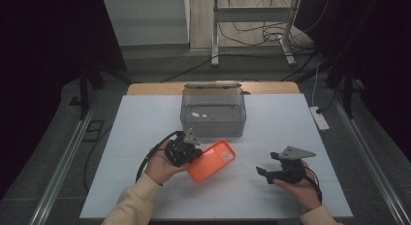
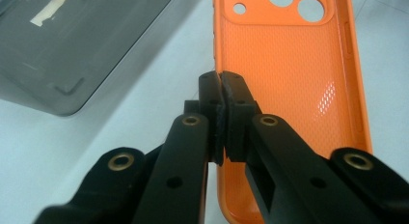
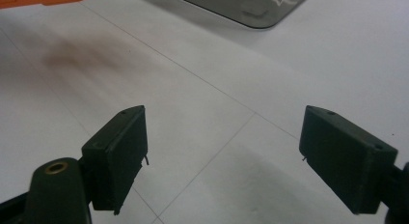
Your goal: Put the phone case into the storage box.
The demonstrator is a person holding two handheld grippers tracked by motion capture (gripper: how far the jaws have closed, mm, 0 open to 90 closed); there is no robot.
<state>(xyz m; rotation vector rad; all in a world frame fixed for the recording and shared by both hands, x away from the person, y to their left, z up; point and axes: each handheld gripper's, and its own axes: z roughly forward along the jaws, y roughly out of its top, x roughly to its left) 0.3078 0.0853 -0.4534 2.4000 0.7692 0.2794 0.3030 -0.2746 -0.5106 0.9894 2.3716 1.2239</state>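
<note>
An orange phone case (image 1: 212, 161) is held over the white table, inner side up, camera holes toward the bin. My left gripper (image 1: 183, 151) is shut on the case's long edge; in the left gripper view the pads (image 2: 236, 96) pinch the orange case (image 2: 289, 79) rim, jaws pressed together. My right gripper (image 1: 265, 172) rests in the person's right hand at the right of the table. Its jaws stand wide apart with bare table between them, and my right gripper (image 3: 224, 151) holds nothing.
A grey translucent bin (image 1: 213, 111) stands at the back middle of the white tabletop (image 1: 145, 123), close behind the case; its wall also appears as the bin (image 2: 72, 45). A white power strip (image 1: 320, 118) lies off the table's right edge. Cables trail on the floor behind.
</note>
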